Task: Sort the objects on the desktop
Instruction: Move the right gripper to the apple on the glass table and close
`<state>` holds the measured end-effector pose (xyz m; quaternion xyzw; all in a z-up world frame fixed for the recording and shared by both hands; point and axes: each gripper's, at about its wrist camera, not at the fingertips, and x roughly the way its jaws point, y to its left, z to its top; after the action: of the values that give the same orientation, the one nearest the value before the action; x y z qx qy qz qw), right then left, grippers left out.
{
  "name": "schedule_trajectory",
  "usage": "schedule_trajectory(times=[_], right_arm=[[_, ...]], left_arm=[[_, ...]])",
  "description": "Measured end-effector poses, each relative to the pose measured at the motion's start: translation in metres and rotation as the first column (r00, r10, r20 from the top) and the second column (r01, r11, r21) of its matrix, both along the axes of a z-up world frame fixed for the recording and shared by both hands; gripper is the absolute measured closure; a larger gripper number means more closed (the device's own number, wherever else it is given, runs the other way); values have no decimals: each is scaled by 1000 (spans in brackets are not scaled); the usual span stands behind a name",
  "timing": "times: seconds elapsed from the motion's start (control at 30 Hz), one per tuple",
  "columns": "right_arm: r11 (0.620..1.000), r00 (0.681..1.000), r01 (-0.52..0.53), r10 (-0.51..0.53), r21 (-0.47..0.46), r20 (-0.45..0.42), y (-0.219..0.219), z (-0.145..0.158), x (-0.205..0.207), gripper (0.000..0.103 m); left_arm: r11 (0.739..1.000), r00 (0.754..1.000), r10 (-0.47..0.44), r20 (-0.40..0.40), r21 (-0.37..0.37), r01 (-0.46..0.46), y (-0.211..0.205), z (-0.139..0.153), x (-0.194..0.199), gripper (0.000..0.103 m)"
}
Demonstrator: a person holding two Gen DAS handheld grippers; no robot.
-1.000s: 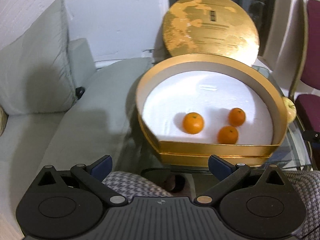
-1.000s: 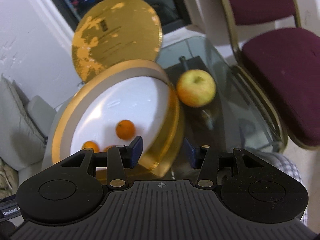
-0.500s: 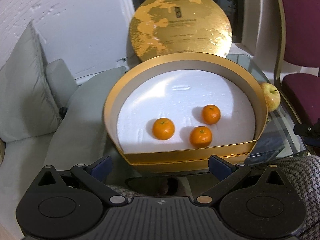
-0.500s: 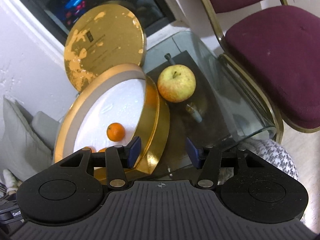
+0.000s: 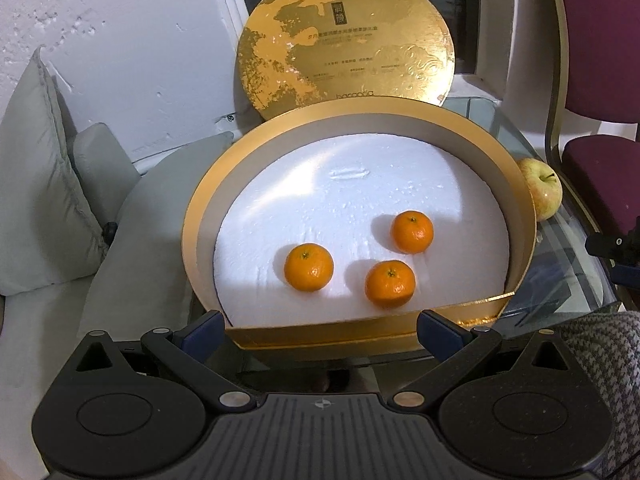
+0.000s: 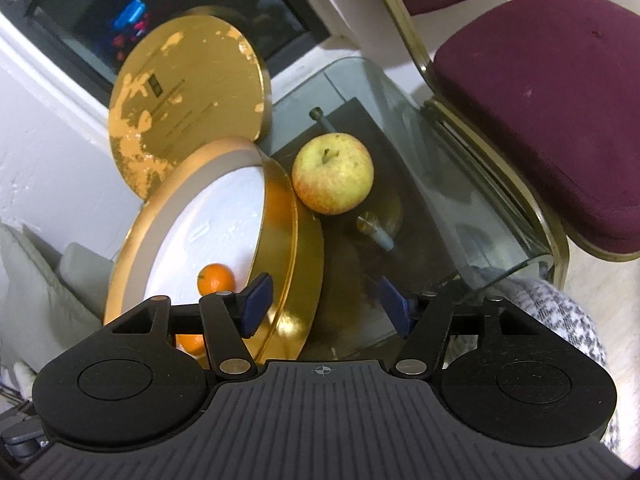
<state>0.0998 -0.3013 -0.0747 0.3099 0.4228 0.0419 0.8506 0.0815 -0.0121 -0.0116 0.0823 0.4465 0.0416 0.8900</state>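
So three oranges (image 5: pixel 308 267) are already sitting in the gold box (image 5: pixel 520 216) on its white liner, and the apple (image 6: pixel 333 173) is the one left out, on the glass bench (image 6: pixel 460 216) just right of the box wall. My right gripper (image 6: pixel 324 304) has just been spreading its jaws with nothing between them, lined up on the apple farther ahead. My left gripper (image 5: pixel 320 326) hangs released and empty at the box's near edge, so next I'd reach in and close around the apple.

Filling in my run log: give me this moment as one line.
left gripper: open, empty | right gripper: jaws just opening, empty | oranges: three in box | apple: on table beside box
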Motion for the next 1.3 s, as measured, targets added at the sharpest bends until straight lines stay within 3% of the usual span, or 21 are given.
schedule_trajectory(times=[0.4,0.47,0.8,1.3], right_arm=[[998,999,53,-53,16,-3,-3,1,48,25],[998,998,67,-67,21,-5,-5,-1,58,19],[983,982,178,-173,54,-81,-13,-25,116,10],[977,960,206,-191,51,-204,4,-60,161,11]], left_arm=[[999,999,32,3,-36,-31,11,-5,32,1],[999,1000,31,-3,-41,-31,10,-7,37,1],[998,999,34,-39,-55,-36,8,-21,58,1],[996,996,64,-62,-59,-67,20,-34,71,1]])
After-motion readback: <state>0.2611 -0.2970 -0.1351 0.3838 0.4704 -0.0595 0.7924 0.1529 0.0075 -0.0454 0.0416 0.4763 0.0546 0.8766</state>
